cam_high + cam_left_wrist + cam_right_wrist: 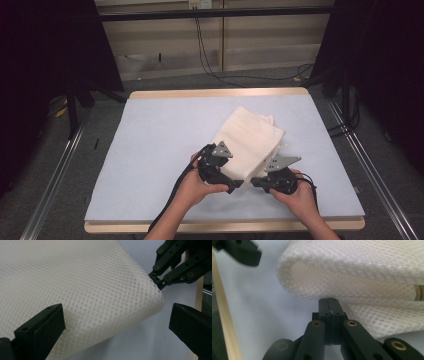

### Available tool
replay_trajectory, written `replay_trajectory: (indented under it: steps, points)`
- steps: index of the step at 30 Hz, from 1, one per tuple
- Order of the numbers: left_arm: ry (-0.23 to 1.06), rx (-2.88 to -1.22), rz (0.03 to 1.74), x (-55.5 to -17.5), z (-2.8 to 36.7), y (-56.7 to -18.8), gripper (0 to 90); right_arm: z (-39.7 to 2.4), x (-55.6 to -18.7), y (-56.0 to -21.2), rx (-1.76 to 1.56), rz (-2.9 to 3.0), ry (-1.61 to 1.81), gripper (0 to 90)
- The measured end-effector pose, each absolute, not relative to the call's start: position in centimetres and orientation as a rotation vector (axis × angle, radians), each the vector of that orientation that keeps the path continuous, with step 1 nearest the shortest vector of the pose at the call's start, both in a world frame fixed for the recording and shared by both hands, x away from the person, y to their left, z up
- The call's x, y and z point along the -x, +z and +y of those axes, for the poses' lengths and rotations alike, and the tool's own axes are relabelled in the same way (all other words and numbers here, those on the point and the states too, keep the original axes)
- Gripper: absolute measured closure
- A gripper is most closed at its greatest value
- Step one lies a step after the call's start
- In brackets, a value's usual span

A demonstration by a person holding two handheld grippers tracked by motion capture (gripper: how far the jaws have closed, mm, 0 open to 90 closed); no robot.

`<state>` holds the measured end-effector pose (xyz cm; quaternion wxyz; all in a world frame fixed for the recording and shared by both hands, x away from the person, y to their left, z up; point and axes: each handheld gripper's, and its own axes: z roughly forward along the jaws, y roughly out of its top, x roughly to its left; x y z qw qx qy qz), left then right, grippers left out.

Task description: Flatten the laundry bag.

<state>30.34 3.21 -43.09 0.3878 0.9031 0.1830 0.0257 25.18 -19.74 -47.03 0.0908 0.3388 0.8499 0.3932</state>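
- Table point(150, 94): rectangular, with a light wooden top whose edge shows as a narrow strip along the far side and the near side.
- Pale blue mat point(155, 150): flat sheet lying directly on the table, covering nearly the whole top up to the wooden strips.
- Folded white mesh cloth point(250, 140): lies on the mat, right of centre and toward the near half, set at a slant to the table edges. Honeycomb-like weave seen close up point(87, 285); stacked layers with a rounded fold visible at one corner point(352, 280).
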Motion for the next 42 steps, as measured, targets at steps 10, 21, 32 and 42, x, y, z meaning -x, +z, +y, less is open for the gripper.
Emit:
replay_trajectory:
  steps: [10,21,32,42]
  points:
    - [0.11,-2.355,0.45,-30.2,2.2,-44.0,0.2,-19.9,-25.6,-46.1,-1.031,2.441,1.249,90.0]
    - [0.177,-2.376,0.406,-30.2,2.4,-44.2,30.8,-20.1,-25.7,-45.8,-1.044,2.408,1.282,90.0]
    - [0.108,-2.263,0.554,-30.7,3.9,-43.3,82.2,-20.9,-25.9,-46.1,-1.033,2.388,1.213,90.0]
    - [0.019,-2.16,0.653,-31.7,6.1,-42.3,82.6,-21.7,-26.4,-46.8,-1.068,2.379,1.17,90.0]
